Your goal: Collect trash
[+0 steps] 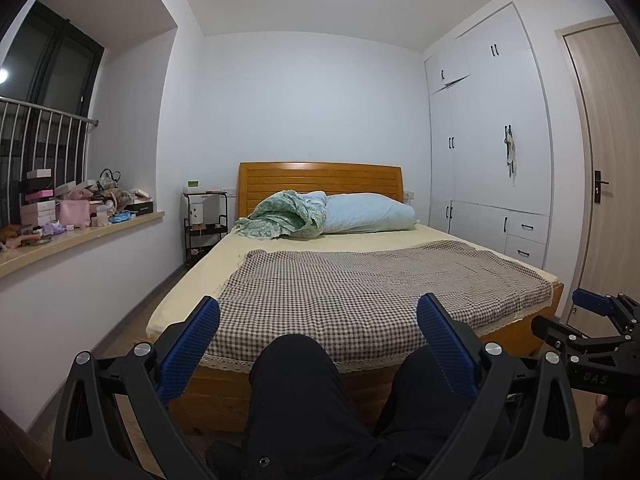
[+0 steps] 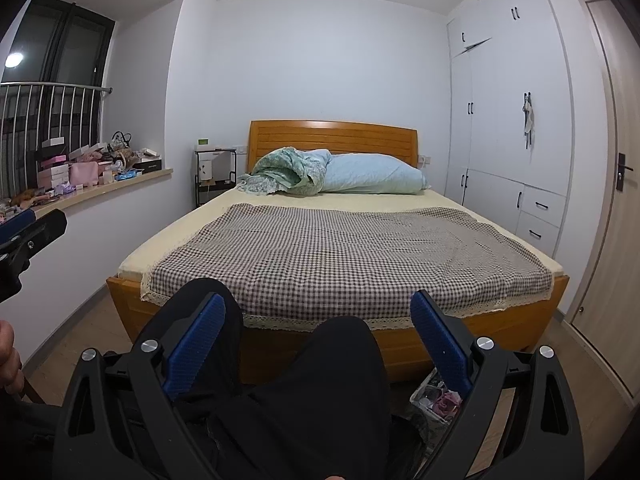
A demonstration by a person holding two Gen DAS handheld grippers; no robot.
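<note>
My left gripper [image 1: 319,304] is open and holds nothing; its blue pads frame the foot of the bed. My right gripper [image 2: 318,300] is likewise open and empty. Both hover above a seated person's knees in black trousers [image 1: 296,392]. Low on the floor by the bed's right corner stands a clear container [image 2: 434,396] with crumpled pink and dark bits inside, partly hidden behind my right gripper's finger. A cluttered windowsill [image 2: 96,194] at the left carries boxes, a pink pouch [image 2: 83,173] and small loose items. No piece of trash lies on the bed cover.
A wooden bed [image 1: 400,376] with a checked cover [image 1: 360,288], a rumpled green quilt [image 1: 288,216] and a blue pillow [image 1: 368,214] fills the middle. A black shelf cart [image 1: 204,224] stands beside the headboard. White wardrobes [image 2: 512,128] and a door [image 2: 624,200] line the right wall.
</note>
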